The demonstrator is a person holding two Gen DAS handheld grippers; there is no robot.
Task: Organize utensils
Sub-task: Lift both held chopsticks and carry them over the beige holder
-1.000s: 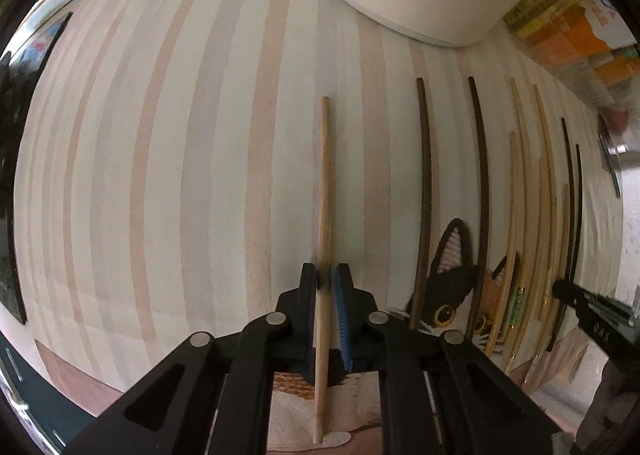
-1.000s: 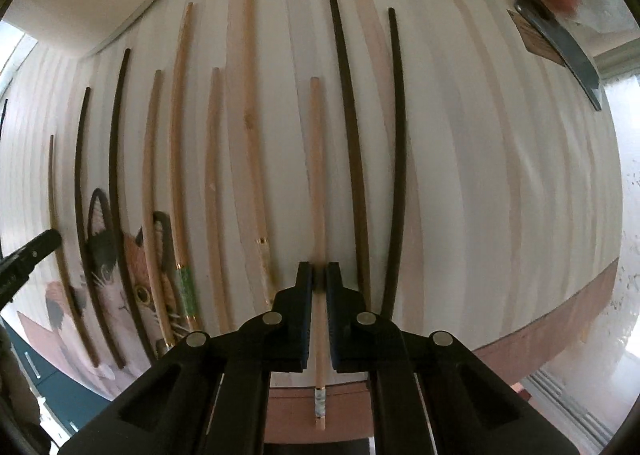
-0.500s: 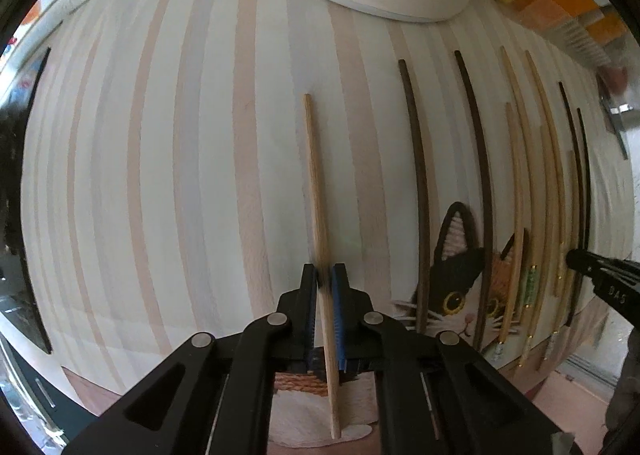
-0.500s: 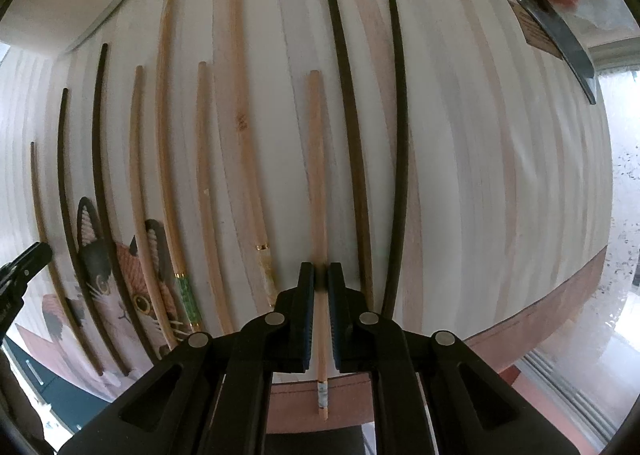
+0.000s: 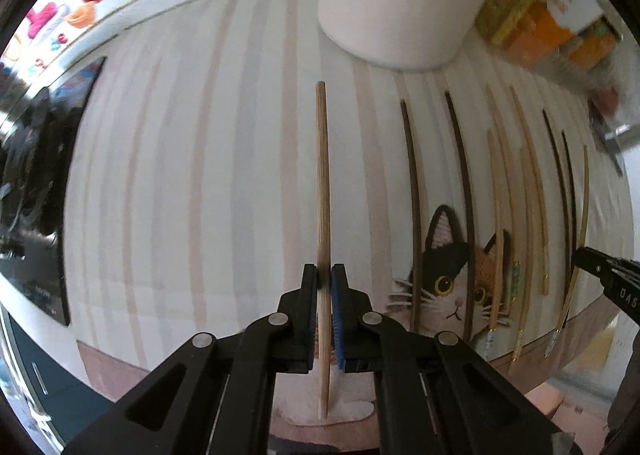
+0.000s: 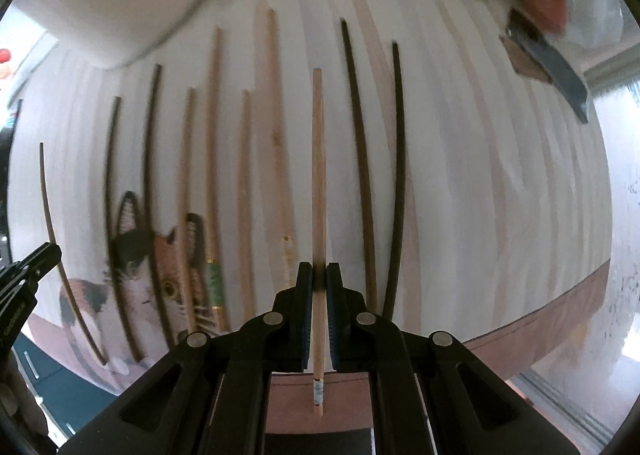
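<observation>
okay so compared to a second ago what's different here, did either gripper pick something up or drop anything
Nothing was picked up or dropped. Both grippers have lifted: the striped mat looks farther off. The left gripper stays shut on its plain wooden chopstick, the right gripper on its banded-end chopstick. The other chopsticks lie on the mat as before.

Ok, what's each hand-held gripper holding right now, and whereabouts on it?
Left hand-held gripper pinches a plain light wooden chopstick near one end. Right hand-held gripper pinches a light wooden chopstick with a banded end near that end.
</observation>
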